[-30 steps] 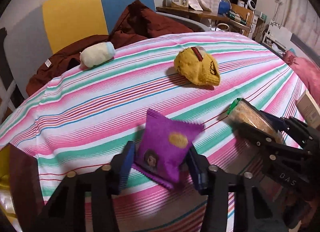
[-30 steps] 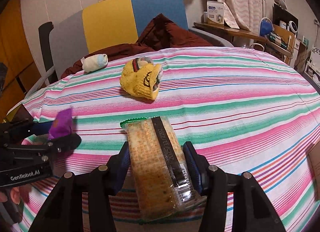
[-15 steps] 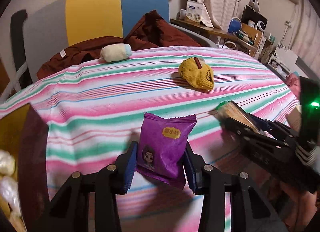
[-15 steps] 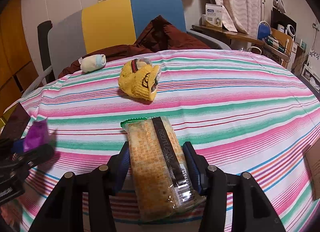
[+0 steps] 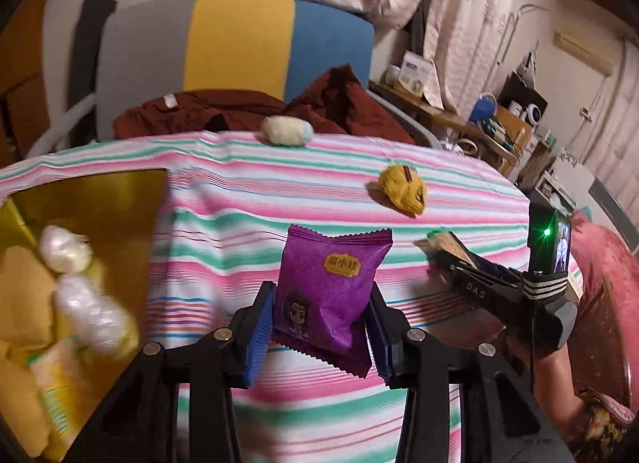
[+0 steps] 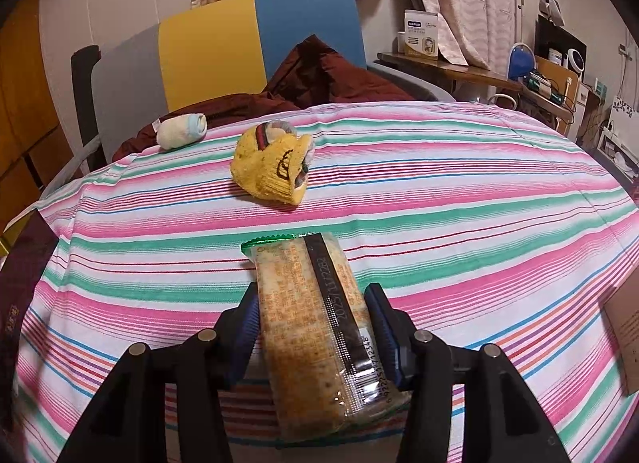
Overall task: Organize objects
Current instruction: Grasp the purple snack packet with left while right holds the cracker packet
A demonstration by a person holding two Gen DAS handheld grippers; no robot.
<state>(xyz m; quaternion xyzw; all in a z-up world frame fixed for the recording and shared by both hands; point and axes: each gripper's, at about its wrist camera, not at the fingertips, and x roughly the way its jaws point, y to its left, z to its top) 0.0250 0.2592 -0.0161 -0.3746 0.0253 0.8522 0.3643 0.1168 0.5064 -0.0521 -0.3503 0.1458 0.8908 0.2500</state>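
Nearest in the left wrist view, the left gripper (image 5: 319, 337) is clamped on a purple snack packet (image 5: 329, 297), glossy foil with zigzag edges, standing upright at centre frame, long axis top to bottom; its lower corner is cut off behind the right blue pad. At lower left a gold-lined box (image 5: 100, 199) holds blurred pale wrapped items, too smeared to identify. At right, the right gripper (image 5: 447, 253) shows side-on, its load mostly hidden.

In the right wrist view, the right gripper (image 6: 315, 327) squeezes a cracker pack (image 6: 319, 327), clear crinkly wrap, long axis pointing away and slightly left, near end dipping below the fingers. Beyond, on the striped tablecloth (image 6: 439, 191), sit a knitted yellow sock bundle (image 6: 271, 167) and, upper left, a pale rolled sock (image 6: 181, 129) at the cloth's far edge.
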